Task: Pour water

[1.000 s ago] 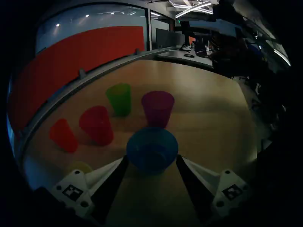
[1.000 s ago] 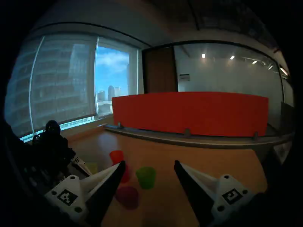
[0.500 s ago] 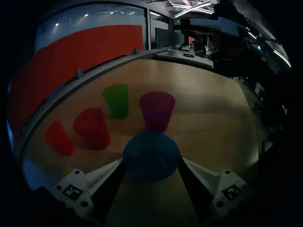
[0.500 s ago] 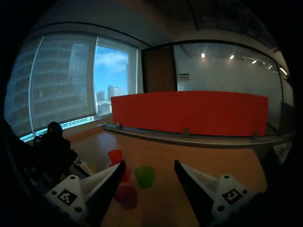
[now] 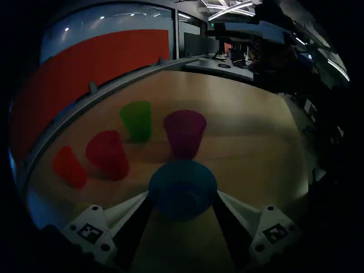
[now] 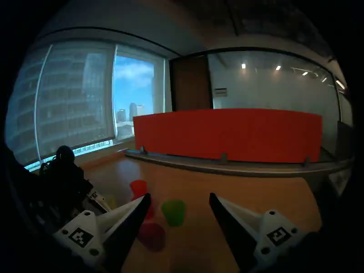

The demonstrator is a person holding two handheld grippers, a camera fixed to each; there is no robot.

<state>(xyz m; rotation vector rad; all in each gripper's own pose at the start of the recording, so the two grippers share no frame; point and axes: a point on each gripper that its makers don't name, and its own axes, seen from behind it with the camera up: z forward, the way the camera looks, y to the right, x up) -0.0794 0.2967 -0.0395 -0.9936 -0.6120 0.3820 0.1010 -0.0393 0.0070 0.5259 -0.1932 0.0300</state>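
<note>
A blue cup (image 5: pixel 182 189) sits between the fingertips of my left gripper (image 5: pixel 182 194), and both fingers touch its sides. I look down into its mouth. Just beyond it on the wooden table (image 5: pixel 245 118) stands a purple cup (image 5: pixel 184 133). A green cup (image 5: pixel 136 120), a large red cup (image 5: pixel 108 154) and a small red cup (image 5: pixel 68 166) stand farther left. My right gripper (image 6: pixel 179 196) hangs open above the table with nothing between its fingers. Past it I see the green cup (image 6: pixel 173 212) and the purple cup (image 6: pixel 151 234).
A yellow cup (image 5: pixel 82 208) peeks out by the left finger. An orange divider panel (image 6: pixel 227 135) on a grey rail (image 6: pixel 227 168) closes off the table's far side. The other gripper and the hand holding it (image 6: pixel 66 182) are dark shapes at the left. Desks with monitors (image 5: pixel 227 54) stand beyond the table.
The blue cup has come closer in between the left gripper's fingers, which now touch its sides. The other cups have drifted slightly left in that view. The right gripper has barely moved.
</note>
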